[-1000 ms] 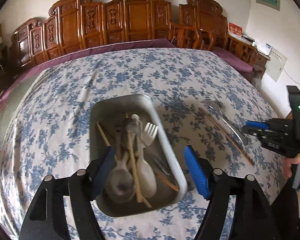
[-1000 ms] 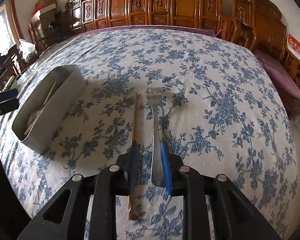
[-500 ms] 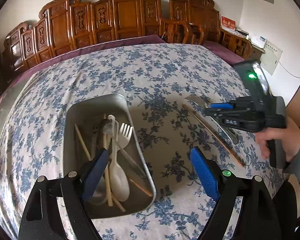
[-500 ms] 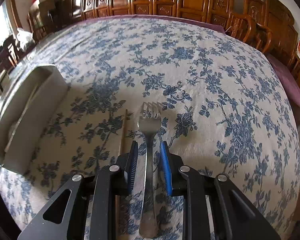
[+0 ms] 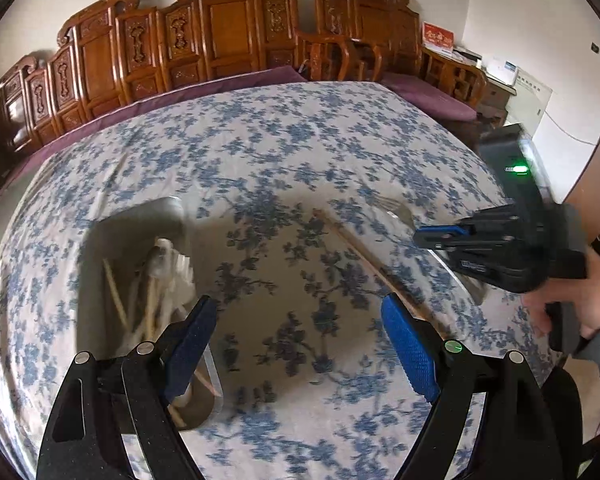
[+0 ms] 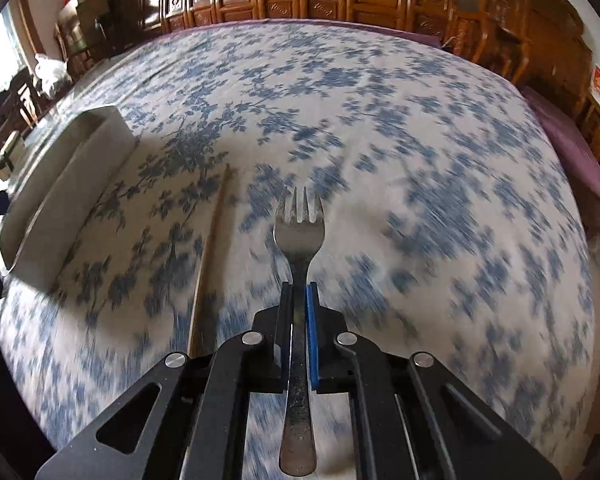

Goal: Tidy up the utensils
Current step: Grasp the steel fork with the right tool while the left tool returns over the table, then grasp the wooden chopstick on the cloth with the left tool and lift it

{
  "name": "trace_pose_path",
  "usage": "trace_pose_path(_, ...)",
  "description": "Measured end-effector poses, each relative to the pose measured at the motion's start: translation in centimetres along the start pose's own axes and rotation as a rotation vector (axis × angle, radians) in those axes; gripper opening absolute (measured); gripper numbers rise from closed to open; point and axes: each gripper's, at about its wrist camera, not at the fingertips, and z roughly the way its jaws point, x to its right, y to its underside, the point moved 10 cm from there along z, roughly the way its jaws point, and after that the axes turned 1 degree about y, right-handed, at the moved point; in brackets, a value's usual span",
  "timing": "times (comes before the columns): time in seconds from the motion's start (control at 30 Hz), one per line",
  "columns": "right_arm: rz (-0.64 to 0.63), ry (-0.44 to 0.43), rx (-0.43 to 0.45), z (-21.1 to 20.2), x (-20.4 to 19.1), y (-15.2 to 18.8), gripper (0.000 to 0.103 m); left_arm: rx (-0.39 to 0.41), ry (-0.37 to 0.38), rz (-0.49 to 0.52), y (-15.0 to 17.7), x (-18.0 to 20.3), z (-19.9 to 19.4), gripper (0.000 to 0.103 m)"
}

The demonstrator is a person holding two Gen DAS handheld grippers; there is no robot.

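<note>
Between the pads of the right gripper (image 6: 299, 312) sits the metal fork (image 6: 299, 232), tines toward 12 o'clock; the jaws have just closed, pinching its stiff, probably slippery neck. Left gripper (image 5: 300, 344) stands spread, empty; tray (image 5: 100, 240) at 9 o'clock.

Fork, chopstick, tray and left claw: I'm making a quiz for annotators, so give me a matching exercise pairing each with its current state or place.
Things:
1. metal fork
2. loose chopstick
3. metal tray
4. left claw

States:
A. open, nothing between its pads
B. lying on the floral cloth, left of the fork in the right wrist view
C. clamped by the handle in the right claw
D. holding spoons and chopsticks

Pairs: 1-C, 2-B, 3-D, 4-A
</note>
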Motion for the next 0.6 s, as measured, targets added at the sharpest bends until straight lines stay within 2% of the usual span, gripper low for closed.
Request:
trace_pose_path(0.1,0.017,0.019,0.020,-2.3,1.1,2.1,0.008,-0.021,0.014,0.008,0.4,1.7,0.7,0.081)
trace_pose_path(0.23,0.041,0.023,0.033,-3.3,1.9,4.3,0.008,-0.040,0.016,0.030,0.6,3.8,1.6,0.081)
trace_pose_path(0.6,0.053,0.029,0.022,-2.6,3.0,6.4,0.008,-0.131,0.021,0.028,0.9,7.2,6.5,0.081)
